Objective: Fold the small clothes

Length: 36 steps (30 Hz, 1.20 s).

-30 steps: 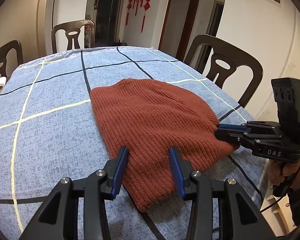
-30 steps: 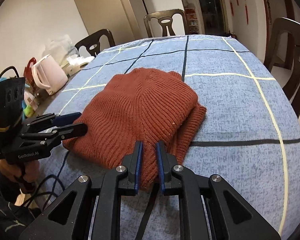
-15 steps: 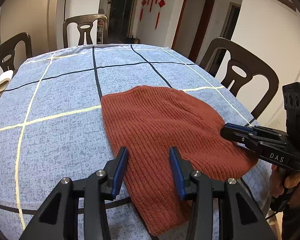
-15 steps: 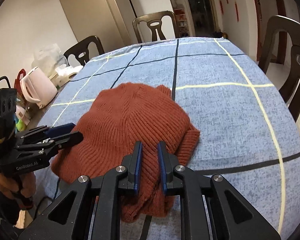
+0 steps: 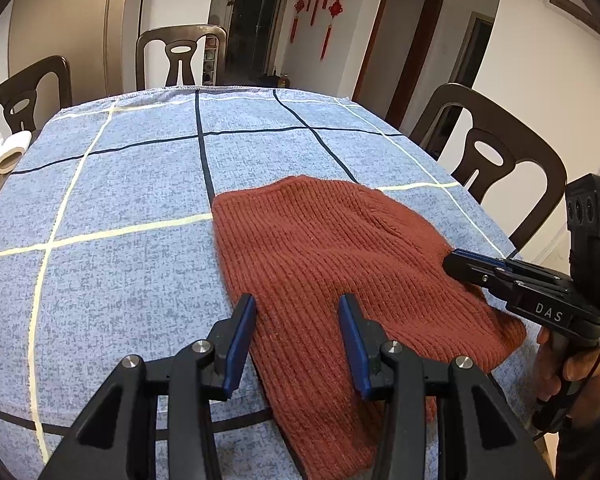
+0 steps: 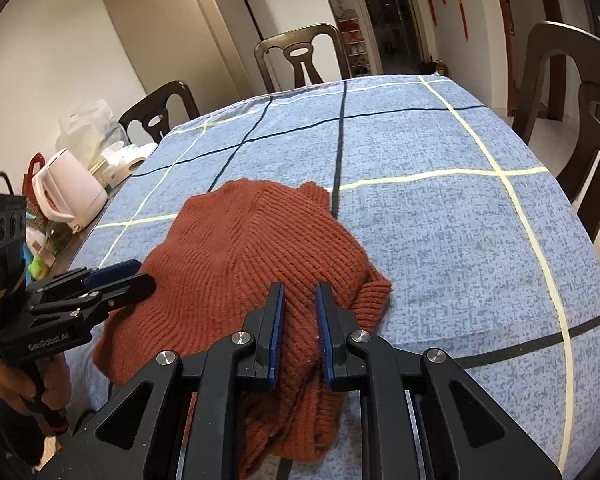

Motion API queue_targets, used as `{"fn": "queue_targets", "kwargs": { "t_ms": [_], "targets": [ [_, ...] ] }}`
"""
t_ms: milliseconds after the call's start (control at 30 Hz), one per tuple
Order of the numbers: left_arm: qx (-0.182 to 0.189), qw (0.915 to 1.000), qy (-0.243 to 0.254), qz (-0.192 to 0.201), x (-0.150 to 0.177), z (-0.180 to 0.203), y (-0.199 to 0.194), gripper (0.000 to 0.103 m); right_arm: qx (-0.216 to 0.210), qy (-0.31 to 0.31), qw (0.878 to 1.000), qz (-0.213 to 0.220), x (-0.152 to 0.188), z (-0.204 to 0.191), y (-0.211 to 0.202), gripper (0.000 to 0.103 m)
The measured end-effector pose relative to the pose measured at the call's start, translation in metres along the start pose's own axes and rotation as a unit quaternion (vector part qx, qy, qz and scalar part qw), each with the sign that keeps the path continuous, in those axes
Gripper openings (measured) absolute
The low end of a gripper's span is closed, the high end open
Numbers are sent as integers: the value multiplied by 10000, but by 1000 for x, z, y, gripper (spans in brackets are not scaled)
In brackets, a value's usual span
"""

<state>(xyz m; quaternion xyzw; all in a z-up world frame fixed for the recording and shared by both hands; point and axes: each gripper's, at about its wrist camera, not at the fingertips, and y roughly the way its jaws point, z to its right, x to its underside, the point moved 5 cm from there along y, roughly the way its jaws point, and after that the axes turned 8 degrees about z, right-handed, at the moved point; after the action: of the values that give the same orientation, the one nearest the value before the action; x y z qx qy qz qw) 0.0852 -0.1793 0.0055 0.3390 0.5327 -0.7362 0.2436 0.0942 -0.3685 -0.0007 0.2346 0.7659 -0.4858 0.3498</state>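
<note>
A rust-red knitted garment [image 5: 324,256] lies on the blue checked tablecloth [image 5: 120,184], its near end hanging over the table's front edge. My left gripper [image 5: 297,312] is open and hovers over the garment's near left part, holding nothing. My right gripper [image 6: 299,300] has its jaws a little apart above the garment [image 6: 236,256], with knit showing between them; I cannot tell whether they pinch it. In the left wrist view the right gripper [image 5: 454,262] is at the garment's right edge. In the right wrist view the left gripper [image 6: 134,274] is at its left edge.
Dark wooden chairs [image 5: 496,152] stand around the table. A white paper roll [image 5: 10,152] lies at the left edge. A pale pink kettle [image 6: 66,190], a plastic bag [image 6: 88,128] and small items stand on a side surface to the left.
Both grippers have drawn back toward the table's front edge and risen. The garment has slid with them, its near end now over the edge. The right jaws stand slightly wider apart.
</note>
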Motion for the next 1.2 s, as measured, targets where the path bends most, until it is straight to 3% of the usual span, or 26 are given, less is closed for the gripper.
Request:
{"fn": "queue_targets", "kwargs": {
  "t_ms": [467,567,767,867,1000,1033,1067,1100,1200],
  "targets": [
    [226,9986,-466,70,-4,-17,1,49,-43,185,9998,-14,-5,6,-3,17],
    [188,9988,-447,100,-13,-19,4,49,-116,343,9993,57,-13,8,-3,31],
    [108,9983,-518,-225,-26,-25,31,48,-120,390,9992,7,-25,10,8,33],
    [76,9968,-704,-379,-27,-32,42,48,-75,753,9970,-179,-24,23,18,39],
    [77,9946,-890,-529,-24,-37,58,48,-228,1225,9916,-334,-18,37,27,40],
    [82,9950,-853,-507,-25,-35,58,47,-281,1176,9922,-291,-19,35,27,38],
    [118,9953,-825,-492,-26,-32,59,46,-320,1068,9935,-220,-20,32,25,15],
    [199,9955,-805,-459,-27,-29,59,42,-376,1004,9941,-175,-21,29,23,7],
    [213,9970,-665,-332,-29,-21,57,41,-339,983,9946,-38,-22,30,18,7]
  ]
}}
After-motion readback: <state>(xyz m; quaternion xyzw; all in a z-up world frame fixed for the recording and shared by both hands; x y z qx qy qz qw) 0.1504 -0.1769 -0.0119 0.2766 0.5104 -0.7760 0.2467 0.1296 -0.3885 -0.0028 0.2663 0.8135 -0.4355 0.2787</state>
